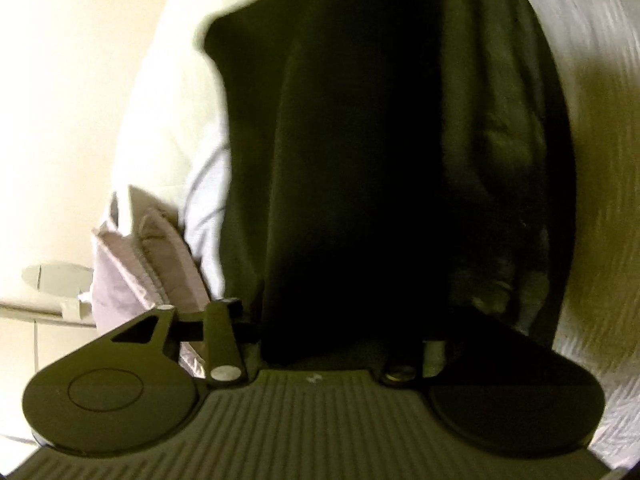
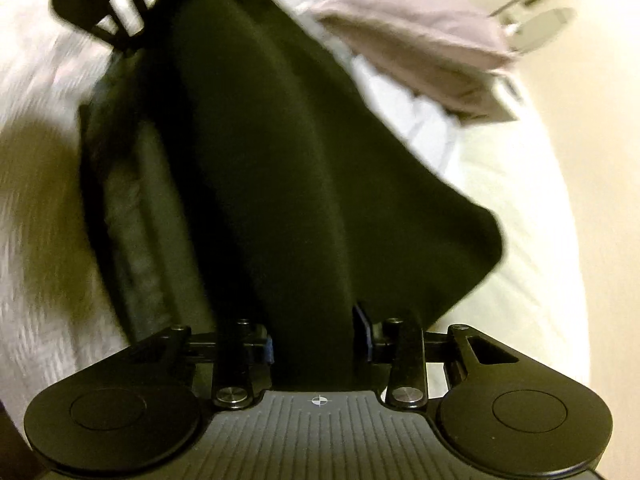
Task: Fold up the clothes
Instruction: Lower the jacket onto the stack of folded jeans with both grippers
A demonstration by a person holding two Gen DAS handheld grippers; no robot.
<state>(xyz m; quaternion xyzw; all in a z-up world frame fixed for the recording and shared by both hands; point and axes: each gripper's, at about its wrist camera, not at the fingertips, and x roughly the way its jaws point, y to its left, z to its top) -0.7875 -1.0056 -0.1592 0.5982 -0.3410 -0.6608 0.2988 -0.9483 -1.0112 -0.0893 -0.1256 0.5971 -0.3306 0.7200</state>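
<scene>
Both grippers pinch a dark garment (image 2: pixel 280 168) between their fingers: right gripper (image 2: pixel 316 344), left gripper (image 1: pixel 340 340) (its fingers mostly buried in cloth). It hangs over the bed (image 2: pixel 512 200), not folded flat; a folded pink piece (image 2: pixel 420 36) lies beyond.

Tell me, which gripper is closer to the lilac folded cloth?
Left. The lilac folded cloth lies right beside the left gripper; from the right gripper it lies far ahead.

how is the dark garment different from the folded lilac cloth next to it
The dark garment is near black, while the lilac cloth is pale purple. The dark garment is spread long between the right gripper and left gripper; the lilac cloth lies folded, untouched. Both lie over the white bedding.
</scene>
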